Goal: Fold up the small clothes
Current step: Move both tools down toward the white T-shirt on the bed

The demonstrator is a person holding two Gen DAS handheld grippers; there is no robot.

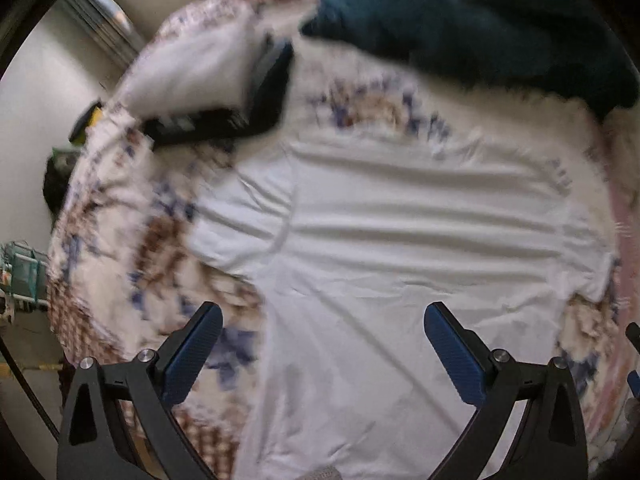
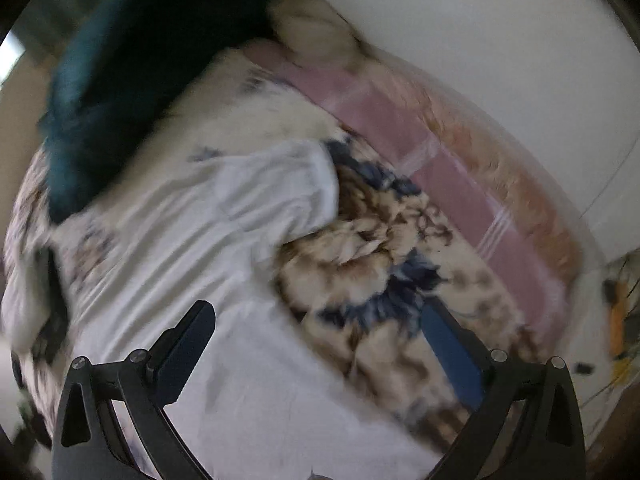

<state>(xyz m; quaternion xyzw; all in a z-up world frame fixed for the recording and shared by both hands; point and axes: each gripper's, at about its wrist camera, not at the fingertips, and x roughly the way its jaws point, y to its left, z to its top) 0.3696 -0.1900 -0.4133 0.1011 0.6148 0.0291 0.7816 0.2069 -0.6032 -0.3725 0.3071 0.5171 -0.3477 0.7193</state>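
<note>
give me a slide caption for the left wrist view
Open left tongs hover over a white T-shirt spread flat on a floral bedspread, teal garment beyond.

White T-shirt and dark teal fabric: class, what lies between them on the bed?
In the left wrist view, a strip of floral blanket separates the white T-shirt from the dark teal fabric.

A fuzzy floral blanket [image 1: 120, 248] in white, brown and blue covers the bed. At its far end lies a dark teal plush throw [image 1: 480, 16], bunched up. Beside the throw, a white pillow [image 1: 192, 68] rests on the blanket, with a black rectangular object [image 1: 224, 120] just against it; blur hides what it is. A pink striped sheet [image 2: 420, 140] runs along the blanket's edge next to the white wall [image 2: 500, 40].
</note>
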